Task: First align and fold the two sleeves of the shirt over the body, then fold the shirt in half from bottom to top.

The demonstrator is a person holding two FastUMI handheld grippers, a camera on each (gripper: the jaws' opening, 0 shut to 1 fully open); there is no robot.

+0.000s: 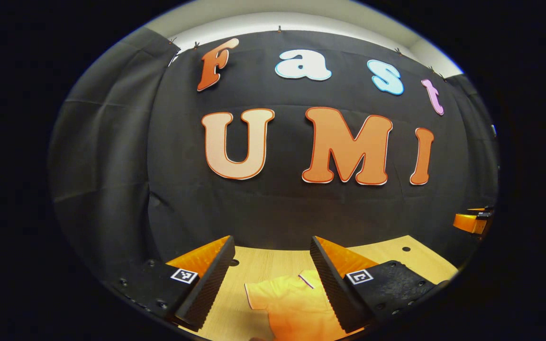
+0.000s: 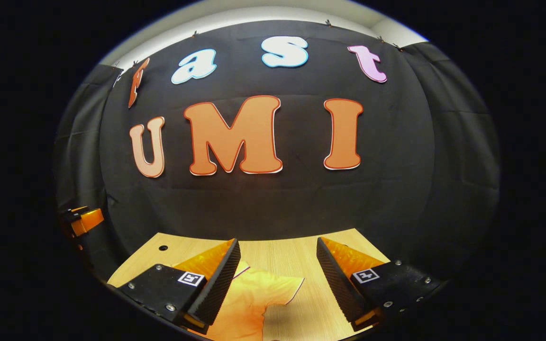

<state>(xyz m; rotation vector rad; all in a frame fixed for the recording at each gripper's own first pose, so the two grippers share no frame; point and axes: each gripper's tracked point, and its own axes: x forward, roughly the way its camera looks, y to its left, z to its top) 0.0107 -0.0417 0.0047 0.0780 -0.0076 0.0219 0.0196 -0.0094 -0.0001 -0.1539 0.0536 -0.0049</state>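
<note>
An orange shirt (image 1: 296,305) lies flat on the wooden table (image 1: 263,263), one sleeve spread out to the left in the left gripper view. My left gripper (image 1: 272,246) hangs above it, open, nothing between its fingers. In the right gripper view the same shirt (image 2: 254,296) shows its other sleeve spread to the right, below my right gripper (image 2: 277,248), which is also open and holds nothing. Each gripper shows at the edge of the other's view: the right gripper (image 1: 474,220) at far right, the left gripper (image 2: 81,220) at far left.
The black cloth wall stands close behind the table's far edge. Small round holes (image 1: 406,248) (image 2: 163,247) mark the tabletop near its back corners. Bare wood (image 2: 320,303) lies to the right of the shirt.
</note>
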